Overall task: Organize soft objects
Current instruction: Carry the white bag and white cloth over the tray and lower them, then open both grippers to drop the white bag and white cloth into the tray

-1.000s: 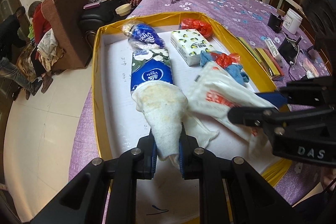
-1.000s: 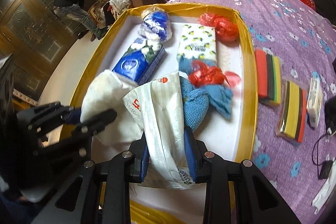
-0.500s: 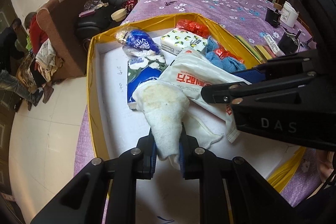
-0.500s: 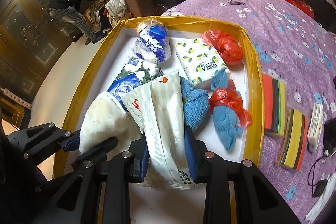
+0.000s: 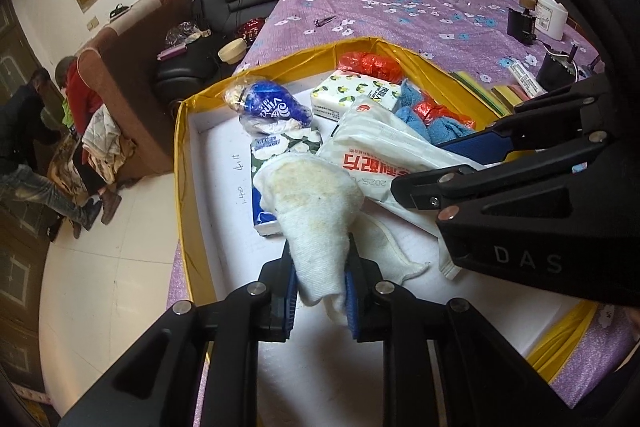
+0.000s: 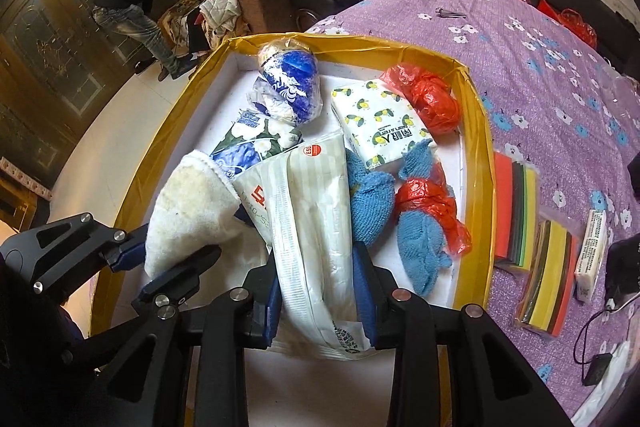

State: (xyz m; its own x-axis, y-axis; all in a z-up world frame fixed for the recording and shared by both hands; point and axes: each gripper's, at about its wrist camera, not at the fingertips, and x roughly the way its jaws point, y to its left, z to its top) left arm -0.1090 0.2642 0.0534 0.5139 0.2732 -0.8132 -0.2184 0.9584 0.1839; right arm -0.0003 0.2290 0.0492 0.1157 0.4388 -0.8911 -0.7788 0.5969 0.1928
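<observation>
Two grips: I have one soft thing in each gripper, both over the near end of the tray (image 6: 478,131)
Left gripper (image 5: 320,291): jaws easing apart, white cloth (image 5: 316,211) between the pads and, as far as I can see, touching them; I judge I am letting it go onto the tray floor near the left wall
Right gripper (image 6: 320,291): jaws likewise parting, white tissue pack (image 6: 308,211) between them, its far end resting on the blue tissue pack (image 6: 256,143)
Why held so: I gripped each by its near end so that the rest drapes ahead and lies down flat once freed
Tray contents: blue bag (image 6: 292,87) at the far left corner, lemon-print tissue pack (image 6: 380,123) and red bag (image 6: 428,99) at the far right, blue cloth (image 6: 416,239) with red plastic round it along the right wall
Outside the tray: sponges (image 6: 516,195) on the purple tablecloth (image 6: 560,75), just beyond the right wall
</observation>
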